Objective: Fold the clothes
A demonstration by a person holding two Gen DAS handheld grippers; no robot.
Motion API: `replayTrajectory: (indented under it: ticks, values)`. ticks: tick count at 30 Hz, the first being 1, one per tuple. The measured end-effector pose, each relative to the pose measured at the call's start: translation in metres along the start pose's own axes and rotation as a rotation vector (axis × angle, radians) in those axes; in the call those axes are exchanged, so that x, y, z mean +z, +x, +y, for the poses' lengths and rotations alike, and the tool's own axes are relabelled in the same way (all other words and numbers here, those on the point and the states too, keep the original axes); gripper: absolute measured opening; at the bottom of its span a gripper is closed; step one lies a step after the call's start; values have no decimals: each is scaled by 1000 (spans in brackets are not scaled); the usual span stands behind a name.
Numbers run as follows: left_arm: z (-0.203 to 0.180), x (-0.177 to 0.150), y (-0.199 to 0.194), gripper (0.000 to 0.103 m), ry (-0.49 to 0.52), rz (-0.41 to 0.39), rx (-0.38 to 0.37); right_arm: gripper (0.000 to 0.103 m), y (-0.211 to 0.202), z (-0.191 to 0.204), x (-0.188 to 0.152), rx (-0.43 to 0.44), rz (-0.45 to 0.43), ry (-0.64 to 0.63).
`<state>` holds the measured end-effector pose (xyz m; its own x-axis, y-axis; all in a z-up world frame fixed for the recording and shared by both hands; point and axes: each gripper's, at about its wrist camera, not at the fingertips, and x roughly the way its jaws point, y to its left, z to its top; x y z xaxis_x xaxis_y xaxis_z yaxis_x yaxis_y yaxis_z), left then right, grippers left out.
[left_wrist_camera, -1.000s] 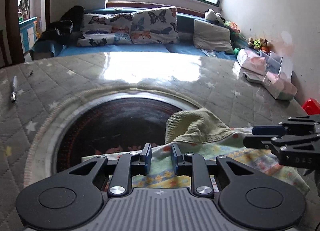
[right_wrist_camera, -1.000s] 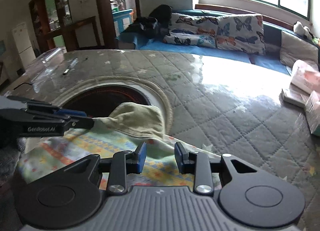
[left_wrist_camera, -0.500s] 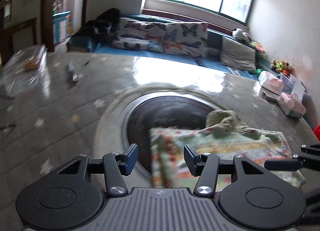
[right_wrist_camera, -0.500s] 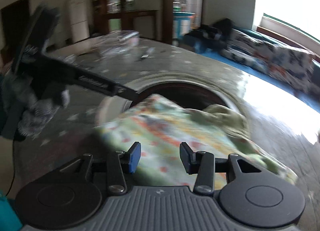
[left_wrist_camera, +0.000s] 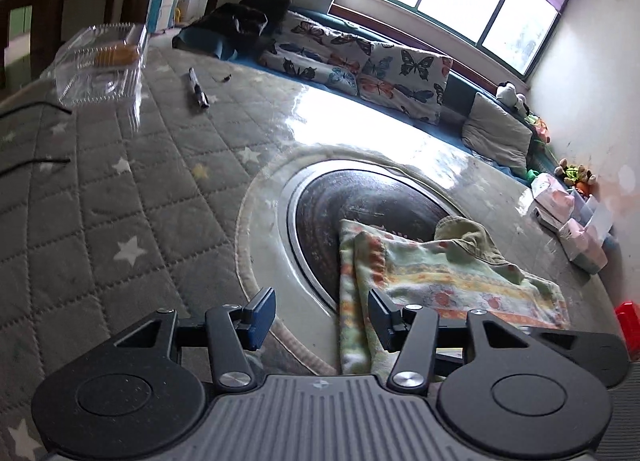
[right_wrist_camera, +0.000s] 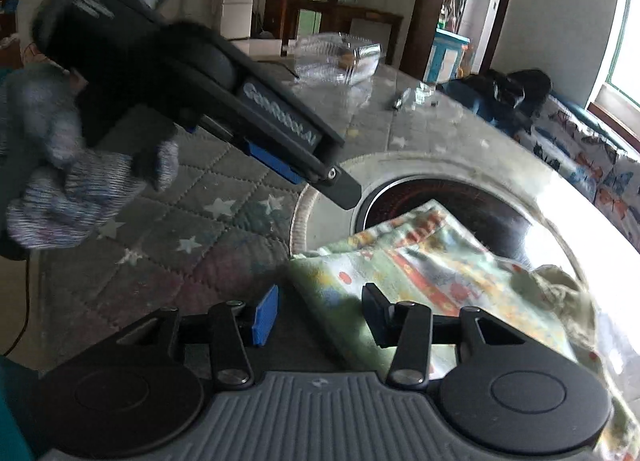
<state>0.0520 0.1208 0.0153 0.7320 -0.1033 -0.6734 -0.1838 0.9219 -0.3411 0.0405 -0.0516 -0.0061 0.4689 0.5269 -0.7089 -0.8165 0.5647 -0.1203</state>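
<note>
A folded, colourfully patterned garment [left_wrist_camera: 436,281] with a green collar part lies on the table, partly over a dark round inset [left_wrist_camera: 352,205]. It also shows in the right wrist view [right_wrist_camera: 420,273]. My left gripper [left_wrist_camera: 322,317] is open and empty, just above the garment's near left edge. My right gripper [right_wrist_camera: 320,315] is open and empty over the garment's near corner. The left gripper also shows in the right wrist view [right_wrist_camera: 336,181], raised at the upper left and held by a gloved hand.
The quilted star-pattern table cover [left_wrist_camera: 100,189] spreads to the left. A clear plastic box [left_wrist_camera: 100,65] and a small dark tool [left_wrist_camera: 198,89] lie at the far left. Pink boxes [left_wrist_camera: 576,229] stand at the right edge. A sofa with butterfly cushions [left_wrist_camera: 360,61] is behind.
Both grippers have opened, let go of the garment and pulled back and to the left. The garment now lies folded on the table.
</note>
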Motion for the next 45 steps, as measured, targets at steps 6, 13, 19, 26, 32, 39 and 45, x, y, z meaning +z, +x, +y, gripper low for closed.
replayTrajectory:
  ticks: [6,13,19,26,32,39,45]
  values:
    - [2,0,7,59,-74,42,-55,17,-7,-19,1,23,-31,114]
    - [-5,5,20,68,-190,96,-124,11,-30,-36,3,47,-99,216]
    - [-18,8,34,67,-239,134,-149,10,-47,-43,-1,44,-138,253]
    - [-24,10,54,28,-264,166,-158,9,-53,-40,-8,57,-142,257]
    - [-21,7,60,15,-254,174,-136,16,-59,-46,-17,44,-146,293]
    - [-24,4,59,14,-223,167,-120,33,-81,-87,-48,-96,-131,409]
    - [-24,4,59,15,-215,166,-118,41,-95,-137,-85,-299,-98,528]
